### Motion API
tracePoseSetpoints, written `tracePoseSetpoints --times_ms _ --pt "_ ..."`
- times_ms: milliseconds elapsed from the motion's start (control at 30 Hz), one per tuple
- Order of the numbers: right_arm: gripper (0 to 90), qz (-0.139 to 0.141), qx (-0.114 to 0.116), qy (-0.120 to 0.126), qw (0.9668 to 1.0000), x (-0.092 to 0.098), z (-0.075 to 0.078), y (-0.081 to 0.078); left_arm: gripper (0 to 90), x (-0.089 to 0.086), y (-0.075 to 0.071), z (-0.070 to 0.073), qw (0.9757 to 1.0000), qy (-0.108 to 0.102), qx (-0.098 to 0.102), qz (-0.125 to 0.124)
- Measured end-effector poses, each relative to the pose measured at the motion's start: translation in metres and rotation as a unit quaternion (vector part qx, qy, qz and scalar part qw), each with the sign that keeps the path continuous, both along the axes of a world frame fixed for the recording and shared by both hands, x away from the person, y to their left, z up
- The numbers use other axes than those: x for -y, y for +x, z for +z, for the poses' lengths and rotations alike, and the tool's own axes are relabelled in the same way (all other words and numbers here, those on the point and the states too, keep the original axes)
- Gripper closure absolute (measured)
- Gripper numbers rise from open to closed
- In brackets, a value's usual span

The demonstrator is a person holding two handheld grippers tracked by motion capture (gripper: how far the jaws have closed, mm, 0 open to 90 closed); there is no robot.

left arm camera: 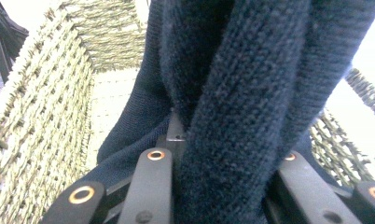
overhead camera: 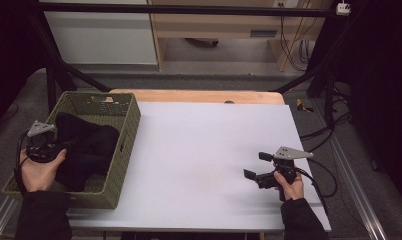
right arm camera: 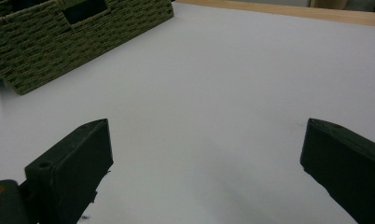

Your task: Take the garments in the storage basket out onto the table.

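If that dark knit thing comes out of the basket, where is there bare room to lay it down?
The white sheet lies bare between the basket and the right tool, up to the wooden edge. It is crowded inside the basket, where the dark knit garment and left tool sit.

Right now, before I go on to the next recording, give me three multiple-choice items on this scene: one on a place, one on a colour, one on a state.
1. Where does the woven basket stand?
A. at the table's left edge
B. in the table's middle
C. on the floor

2. What colour is the knitted garment?
A. red
B. dark navy
C. white

3. How do the jaws of the right gripper stand?
A. clamped on the garment
C. shut on the basket's rim
B. wide apart with nothing between them

Answers:
1 A, the high view shows the basket on the left edge of the white table.
2 B, the left gripper view shows dark blue knit bunched between the jaws of the left gripper.
3 B, the right gripper view shows bare white surface between the two jaws.
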State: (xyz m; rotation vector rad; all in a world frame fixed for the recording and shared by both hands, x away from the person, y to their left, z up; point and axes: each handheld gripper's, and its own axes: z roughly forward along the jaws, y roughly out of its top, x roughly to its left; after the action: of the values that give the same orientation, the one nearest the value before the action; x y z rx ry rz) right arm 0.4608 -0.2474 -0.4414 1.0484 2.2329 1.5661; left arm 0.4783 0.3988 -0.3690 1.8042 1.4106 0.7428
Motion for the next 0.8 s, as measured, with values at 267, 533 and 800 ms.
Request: tracePoseSetpoints --times_ms 267,533,800 --pt "2.7 -0.001 0.0 0.0 1.0 0.0 0.0 0.0 71.4 0.002 -0.007 0.014 0.9999 -0.005 0.013 -0.004" --pt "2.7 -0.001 0.0 0.0 1.0 0.0 0.0 0.0 71.7 0.003 -0.012 0.024 0.9997 -0.008 0.018 -0.012" --pt "2.7 -0.001 0.002 0.002 1.0 0.001 0.001 0.0 71.8 0.006 -0.021 0.04 0.9993 -0.013 0.028 -0.022"
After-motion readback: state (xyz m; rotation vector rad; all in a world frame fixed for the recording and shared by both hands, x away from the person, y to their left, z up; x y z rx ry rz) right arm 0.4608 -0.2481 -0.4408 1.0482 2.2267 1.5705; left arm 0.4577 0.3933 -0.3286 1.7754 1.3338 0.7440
